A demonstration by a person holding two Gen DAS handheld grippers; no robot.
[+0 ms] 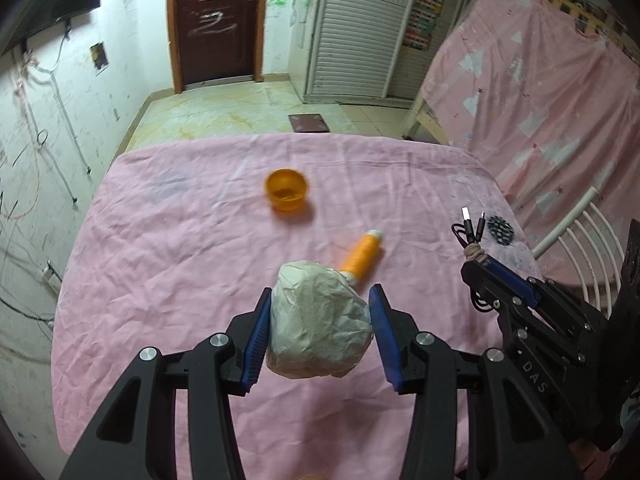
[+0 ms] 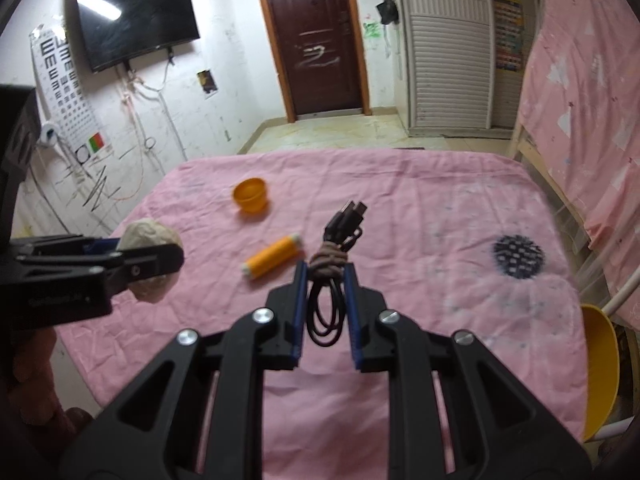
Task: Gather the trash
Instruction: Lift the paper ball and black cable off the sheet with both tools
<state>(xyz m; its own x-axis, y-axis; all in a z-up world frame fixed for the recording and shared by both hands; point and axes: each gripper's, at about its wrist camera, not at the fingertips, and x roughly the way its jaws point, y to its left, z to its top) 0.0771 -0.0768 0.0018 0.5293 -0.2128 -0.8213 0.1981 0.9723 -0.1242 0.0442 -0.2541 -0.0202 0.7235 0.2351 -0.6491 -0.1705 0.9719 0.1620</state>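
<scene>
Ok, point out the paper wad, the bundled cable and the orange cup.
paper wad point(image 1: 318, 322), left wrist view, middle of its crumpled face.
bundled cable point(image 2: 325, 308), right wrist view, black loops between the jaws.
orange cup point(image 1: 286, 190), left wrist view, inside near the rim.

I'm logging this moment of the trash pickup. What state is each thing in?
left gripper: shut on the paper ball
paper ball: crumpled, held above the cloth
right gripper: shut on the cable
cable: coiled, tied, held
orange cup: upright, open
thread spool: lying on its side
door: closed
TV: off
</scene>
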